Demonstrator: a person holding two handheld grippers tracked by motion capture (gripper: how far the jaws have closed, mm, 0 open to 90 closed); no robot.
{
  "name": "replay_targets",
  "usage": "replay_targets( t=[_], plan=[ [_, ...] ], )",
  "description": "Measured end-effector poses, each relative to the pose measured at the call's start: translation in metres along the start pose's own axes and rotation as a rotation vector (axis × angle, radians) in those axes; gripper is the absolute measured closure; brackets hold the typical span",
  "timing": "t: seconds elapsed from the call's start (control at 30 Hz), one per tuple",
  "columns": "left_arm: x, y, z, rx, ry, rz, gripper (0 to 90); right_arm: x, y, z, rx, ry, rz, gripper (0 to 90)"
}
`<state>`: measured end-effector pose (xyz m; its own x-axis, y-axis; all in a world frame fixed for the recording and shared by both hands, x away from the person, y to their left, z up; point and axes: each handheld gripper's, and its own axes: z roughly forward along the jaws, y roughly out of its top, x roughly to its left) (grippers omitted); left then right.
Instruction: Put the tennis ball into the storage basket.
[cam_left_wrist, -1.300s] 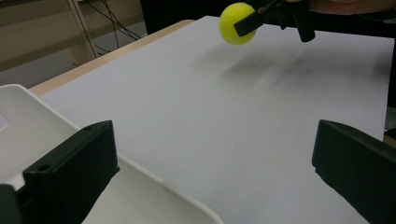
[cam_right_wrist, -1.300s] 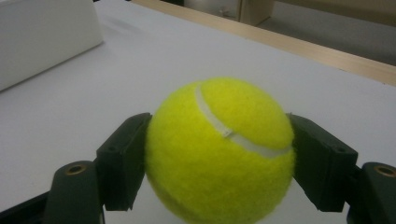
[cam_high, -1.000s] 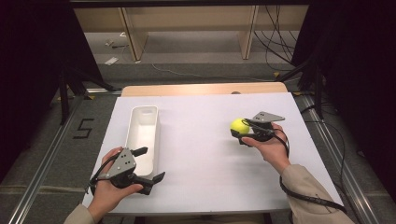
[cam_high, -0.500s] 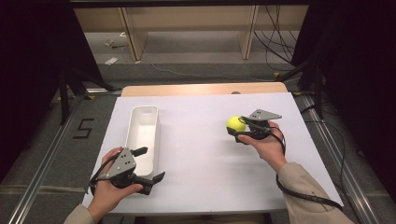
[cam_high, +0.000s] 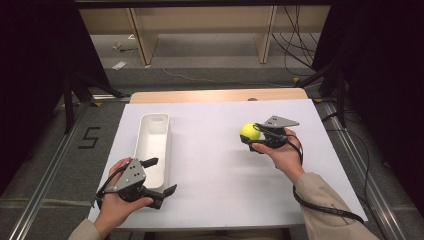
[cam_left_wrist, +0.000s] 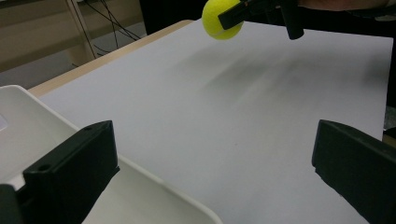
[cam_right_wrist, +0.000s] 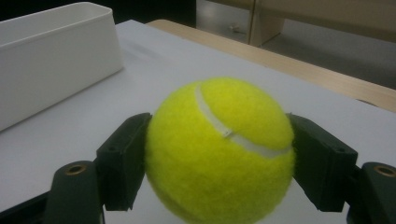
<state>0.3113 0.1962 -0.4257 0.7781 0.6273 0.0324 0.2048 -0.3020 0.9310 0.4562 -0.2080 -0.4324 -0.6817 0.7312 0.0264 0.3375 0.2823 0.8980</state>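
A yellow tennis ball (cam_high: 249, 131) (cam_right_wrist: 219, 149) (cam_left_wrist: 222, 18) is clamped between the jaws of my right gripper (cam_high: 252, 135) (cam_right_wrist: 217, 156), held a little above the white table sheet (cam_high: 220, 165) right of centre. A long white tray (cam_high: 153, 145) (cam_right_wrist: 51, 56) lies on the left half of the sheet, its inside bare. My left gripper (cam_high: 159, 175) (cam_left_wrist: 210, 172) rests low at the near left, beside the tray's near end, jaws wide apart with nothing between them.
The white sheet covers a wooden table whose far edge (cam_high: 215, 95) shows bare wood. Dark frame rails run along both sides, and cables (cam_high: 305, 30) lie on the floor beyond. A cable (cam_high: 325, 207) trails from my right gripper along the sleeve.
My right gripper has carried the ball a short way left toward the table's middle. The left hand has stayed put.
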Motion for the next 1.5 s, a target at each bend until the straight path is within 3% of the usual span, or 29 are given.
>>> replay_targets(
  t=[1.5],
  plan=[
    [0.000,0.000,-0.001,-0.001,0.003,0.003,0.0,0.022,0.021,0.021,-0.030,0.051,-0.022,27.3]
  ],
)
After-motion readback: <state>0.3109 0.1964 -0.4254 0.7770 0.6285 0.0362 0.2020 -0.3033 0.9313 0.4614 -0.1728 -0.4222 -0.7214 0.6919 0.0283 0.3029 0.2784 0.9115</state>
